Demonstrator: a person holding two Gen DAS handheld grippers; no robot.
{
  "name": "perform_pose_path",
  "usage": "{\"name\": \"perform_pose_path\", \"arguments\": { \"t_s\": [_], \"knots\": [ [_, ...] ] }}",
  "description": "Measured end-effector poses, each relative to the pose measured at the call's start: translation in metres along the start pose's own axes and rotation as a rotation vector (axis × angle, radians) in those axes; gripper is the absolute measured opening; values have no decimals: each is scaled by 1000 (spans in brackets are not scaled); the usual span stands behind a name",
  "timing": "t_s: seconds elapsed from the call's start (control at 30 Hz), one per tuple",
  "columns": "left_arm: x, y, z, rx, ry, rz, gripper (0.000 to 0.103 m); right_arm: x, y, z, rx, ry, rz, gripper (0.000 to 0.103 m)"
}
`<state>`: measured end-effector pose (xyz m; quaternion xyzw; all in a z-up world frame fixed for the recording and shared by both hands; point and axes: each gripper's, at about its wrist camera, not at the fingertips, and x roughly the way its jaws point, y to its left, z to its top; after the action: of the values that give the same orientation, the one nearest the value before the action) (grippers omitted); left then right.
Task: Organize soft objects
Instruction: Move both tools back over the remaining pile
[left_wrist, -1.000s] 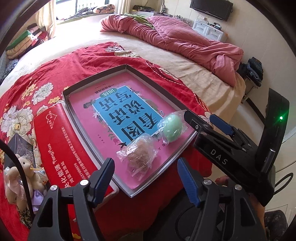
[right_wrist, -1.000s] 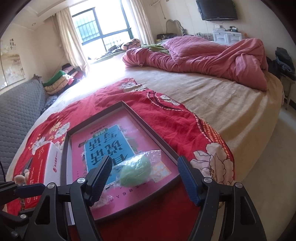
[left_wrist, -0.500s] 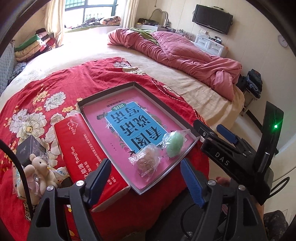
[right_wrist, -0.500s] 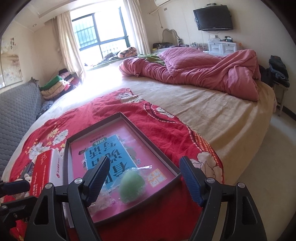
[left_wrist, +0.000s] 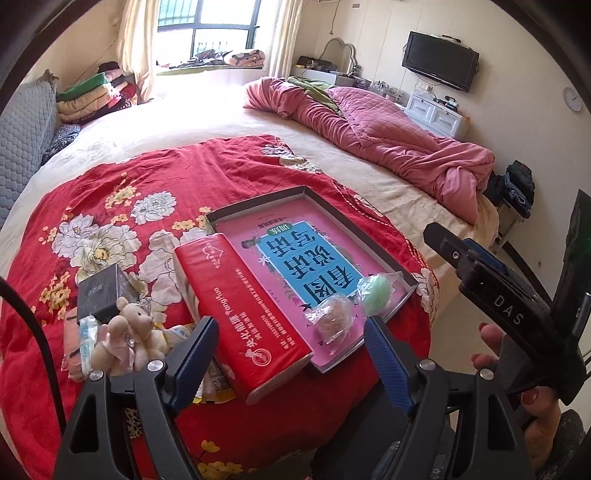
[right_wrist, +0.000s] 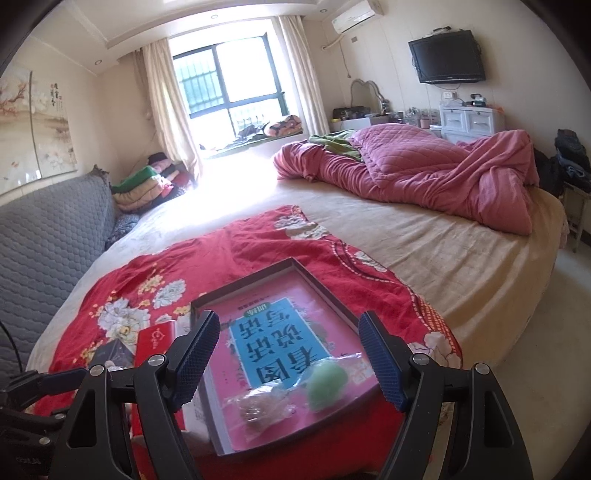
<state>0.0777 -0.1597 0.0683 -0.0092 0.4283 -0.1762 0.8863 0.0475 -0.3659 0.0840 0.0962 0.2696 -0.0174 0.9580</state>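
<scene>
Both the left gripper (left_wrist: 291, 354) and right gripper (right_wrist: 290, 356) hang spread and empty above the tray's (right_wrist: 325, 284) near end, where a wrapped green ball (right_wrist: 327, 384) and brown ball (right_wrist: 258, 406) lie beyond the fingertips.

A red cotton blanket printed with white and yellow flowers (left_wrist: 122, 229) covers a cream bed sheet (right_wrist: 443, 251). The shallow grey-rimmed cardboard box lid (left_wrist: 255, 208) has a pink floor with a blue panel of dark characters. In it lie a pale green round soft ball in clear wrap (left_wrist: 376, 291) and a brown round soft ball in clear wrap (left_wrist: 332, 321). The long red carton with white lettering (left_wrist: 240, 314) lies beside a cream plush bear (left_wrist: 129, 332) and a black box (left_wrist: 101, 291). A pink quilted duvet (right_wrist: 424, 166) is rumpled. Both tongs carry blue ribbed pads (right_wrist: 195, 354).
</scene>
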Motion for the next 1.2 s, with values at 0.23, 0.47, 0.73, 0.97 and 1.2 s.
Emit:
{"name": "perform_pose_path", "arguments": {
  "t_s": [0.23, 0.47, 0.73, 0.97, 1.2],
  "knots": [
    [-18, 30, -11, -51, -3, 29, 80, -12, 28, 1, -70, -4, 24, 79],
    [-38, 62, -18, -116, -15, 64, 80, -21, 53, 2, -94, 9, 89, 79],
    [-52, 90, -37, -154, -7, 106, 80, -25, 79, -5, -147, 40, 137, 79],
    [-67, 125, -54, -216, -11, 137, 80, -28, 110, -17, -225, 78, 188, 79],
    [-70, 163, -72, -291, 2, 165, 80, -23, 144, -40, -279, 142, 250, 79]
  ]
}}
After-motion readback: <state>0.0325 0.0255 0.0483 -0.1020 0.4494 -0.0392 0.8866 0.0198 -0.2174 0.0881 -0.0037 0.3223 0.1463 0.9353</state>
